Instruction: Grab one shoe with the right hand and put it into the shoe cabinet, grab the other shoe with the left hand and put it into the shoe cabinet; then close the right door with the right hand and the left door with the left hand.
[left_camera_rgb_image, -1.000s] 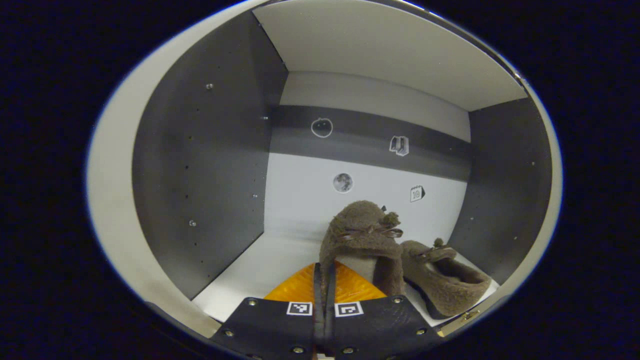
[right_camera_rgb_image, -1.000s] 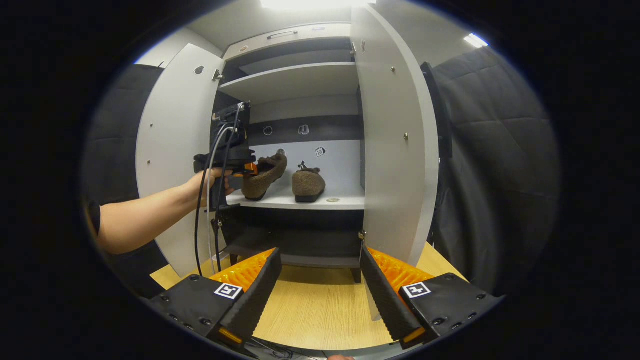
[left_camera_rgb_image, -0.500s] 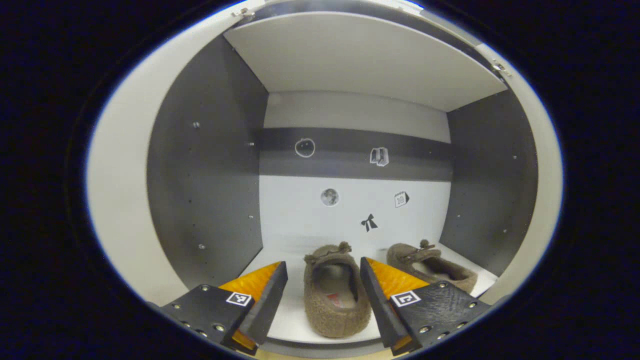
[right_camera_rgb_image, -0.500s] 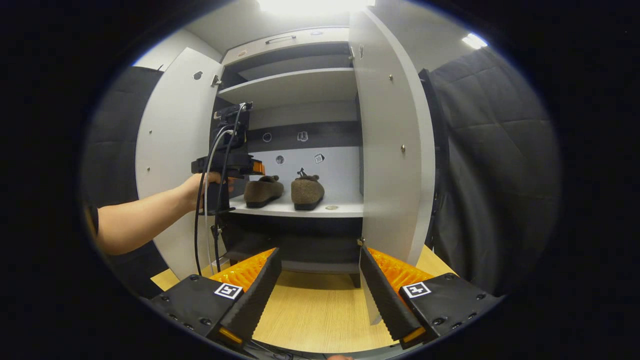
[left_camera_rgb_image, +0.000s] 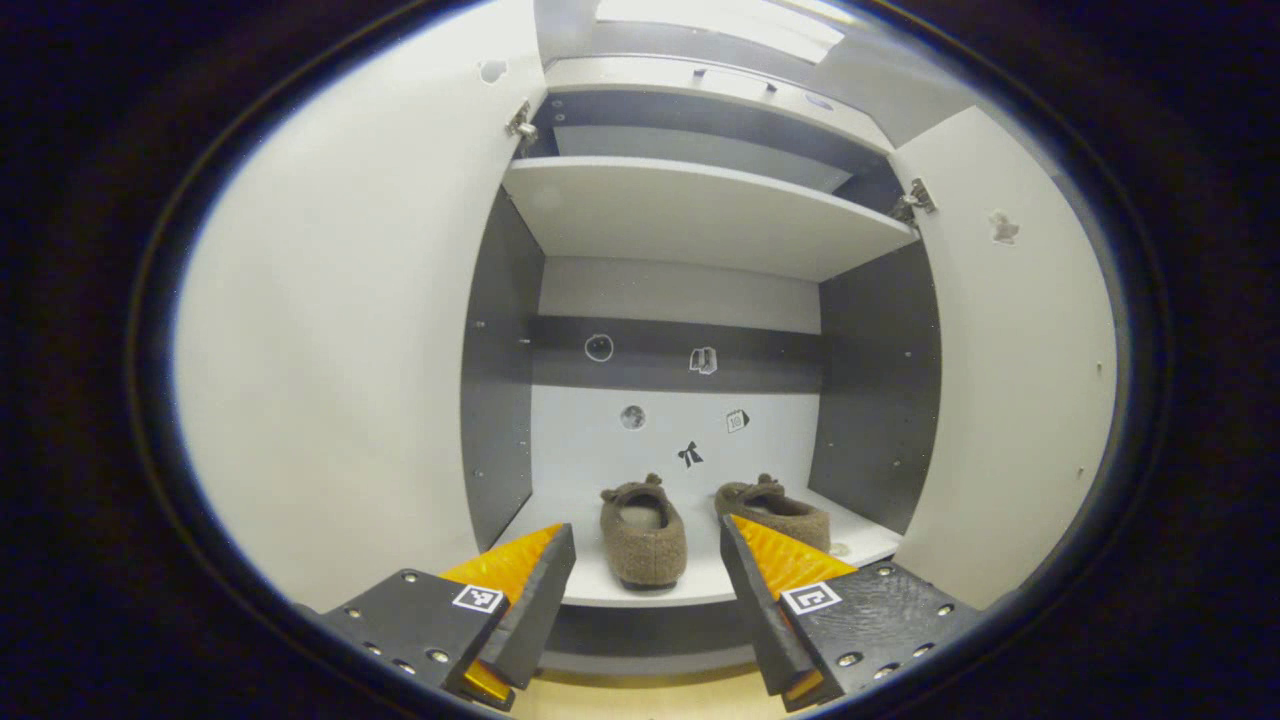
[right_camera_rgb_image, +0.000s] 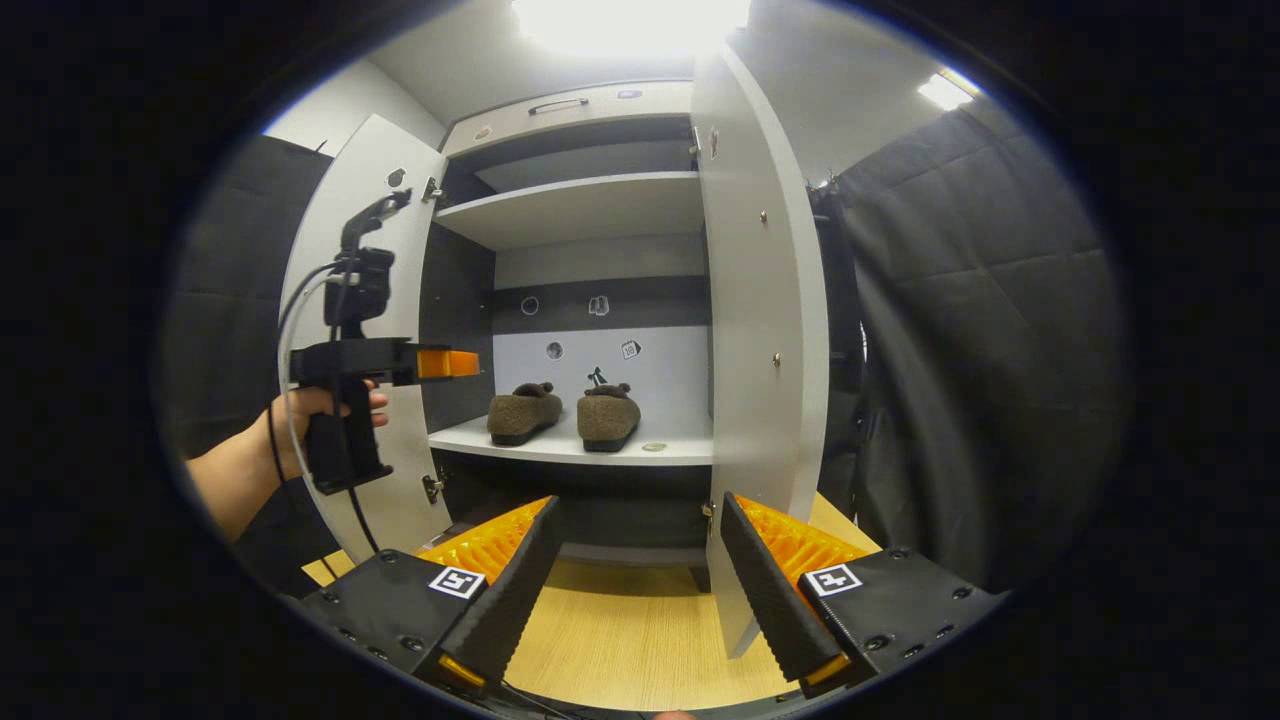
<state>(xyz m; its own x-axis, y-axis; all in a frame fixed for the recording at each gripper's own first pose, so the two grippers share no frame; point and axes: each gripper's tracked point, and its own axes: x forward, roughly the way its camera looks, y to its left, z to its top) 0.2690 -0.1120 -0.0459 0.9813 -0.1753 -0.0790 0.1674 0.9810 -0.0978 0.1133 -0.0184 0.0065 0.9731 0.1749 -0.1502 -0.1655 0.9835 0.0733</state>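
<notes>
Cabinet opening: both doors stand wide, left door (left_camera_rgb_image: 340, 330) and right door (left_camera_rgb_image: 1010, 390) flanking my line in; the mouth between them is unobstructed.

Shelf (left_camera_rgb_image: 690, 585): two shoes side by side, left shoe (left_camera_rgb_image: 643, 532) and right shoe (left_camera_rgb_image: 775, 503), a narrow gap between them. Bare board to the left of the left shoe, up to the dark side wall (left_camera_rgb_image: 497, 400). Tall free space above the shoes, up to the upper shelf (left_camera_rgb_image: 700, 210).

My left gripper (left_camera_rgb_image: 645, 610): fingers spread, nothing between them, outside the shelf edge.

My right gripper (right_camera_rgb_image: 640, 585): fingers apart over the wooden floor (right_camera_rgb_image: 630, 640); the right door's edge (right_camera_rgb_image: 722, 560) stands just ahead.
</notes>
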